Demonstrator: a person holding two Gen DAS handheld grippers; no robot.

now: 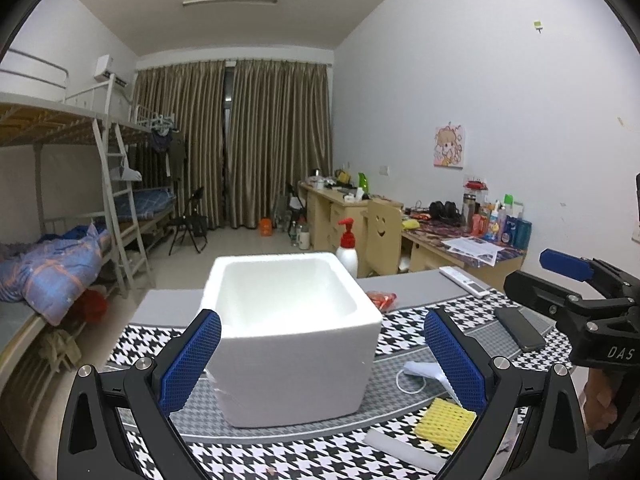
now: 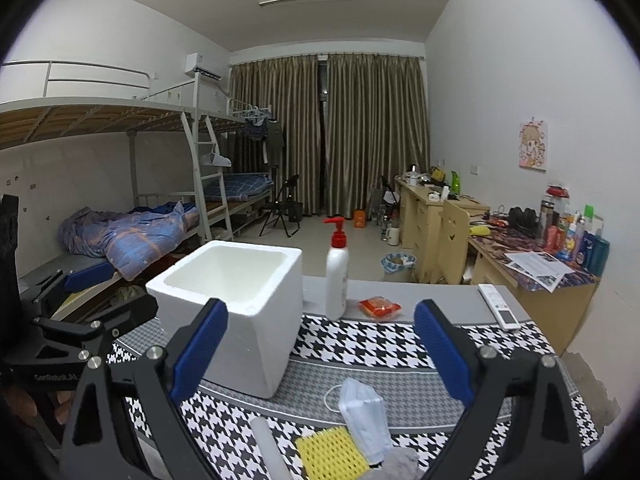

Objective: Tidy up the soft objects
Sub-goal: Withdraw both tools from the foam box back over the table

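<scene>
Two grippers hover empty over the houndstooth mat (image 1: 280, 452): in the left wrist view, the left gripper (image 1: 322, 358) hangs with its blue pads spread wide before the white foam box (image 1: 292, 336), which stands open-topped and empty — likely the bin for the soft things. In the right wrist view, the right gripper (image 2: 320, 350), jaws likewise apart, points at the face mask (image 2: 366, 412), yellow sponge (image 2: 330, 456) and white foam roll (image 2: 270, 450) lying just beside the box — apparently lining up a first pick.
</scene>
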